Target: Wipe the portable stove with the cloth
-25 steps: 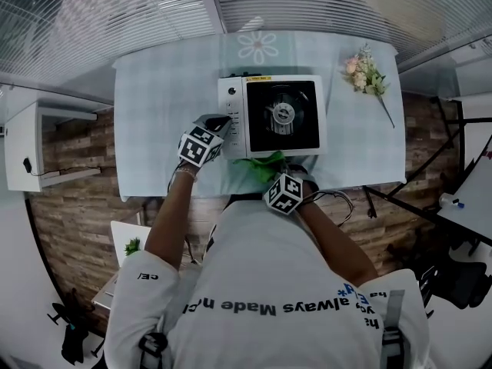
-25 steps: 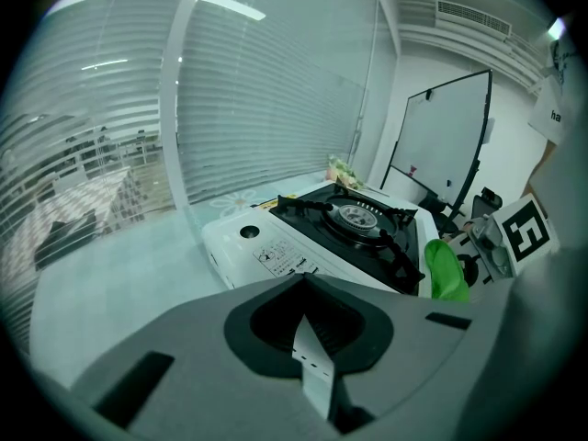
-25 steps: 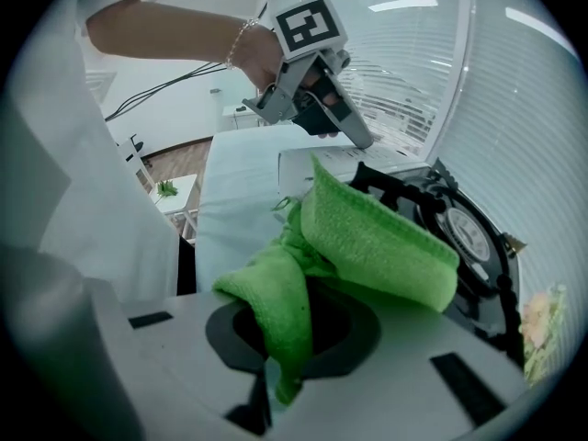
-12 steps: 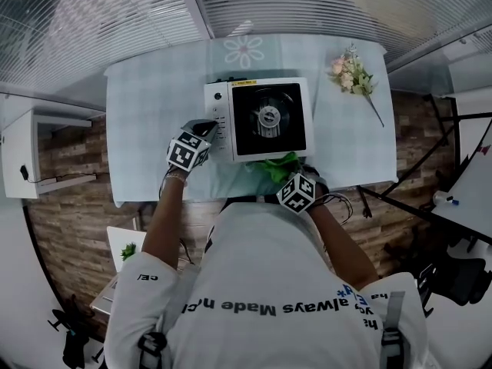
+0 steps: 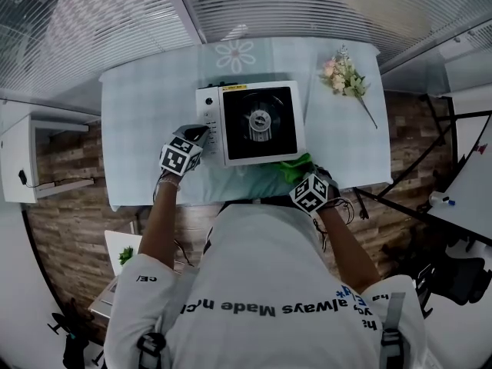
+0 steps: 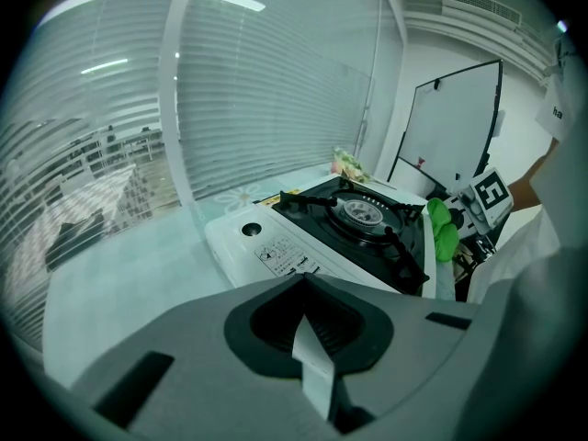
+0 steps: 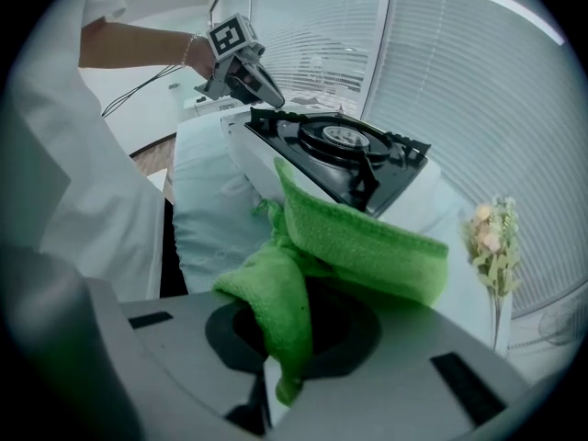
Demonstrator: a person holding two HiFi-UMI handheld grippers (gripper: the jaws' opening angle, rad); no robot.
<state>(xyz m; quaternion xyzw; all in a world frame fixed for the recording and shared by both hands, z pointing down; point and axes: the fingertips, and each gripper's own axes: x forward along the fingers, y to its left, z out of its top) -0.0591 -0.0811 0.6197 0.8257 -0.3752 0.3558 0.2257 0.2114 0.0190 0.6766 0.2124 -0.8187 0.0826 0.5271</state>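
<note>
The portable stove [image 5: 257, 121], white with a black burner top, stands mid-table. In the left gripper view the stove [image 6: 349, 223] lies just ahead. My left gripper [image 5: 201, 132] is shut and empty, its tip at the stove's left side by the control panel. My right gripper [image 5: 305, 175] sits at the stove's front right corner, shut on the green cloth [image 5: 294, 167]. In the right gripper view the cloth [image 7: 354, 242] bunches out of the jaws toward the stove [image 7: 344, 150], and the left gripper [image 7: 262, 85] shows beyond it.
A pale checked tablecloth [image 5: 146, 106] covers the table. A small bunch of flowers [image 5: 344, 78] lies at the back right; the same flowers [image 7: 491, 237] show at right. Window blinds [image 5: 323, 6] run behind the table. A whiteboard [image 6: 450, 136] stands to the right.
My right gripper has carried the green cloth to the right along the stove's front edge, from its middle to its right corner. The left gripper has stayed at the stove's left side.
</note>
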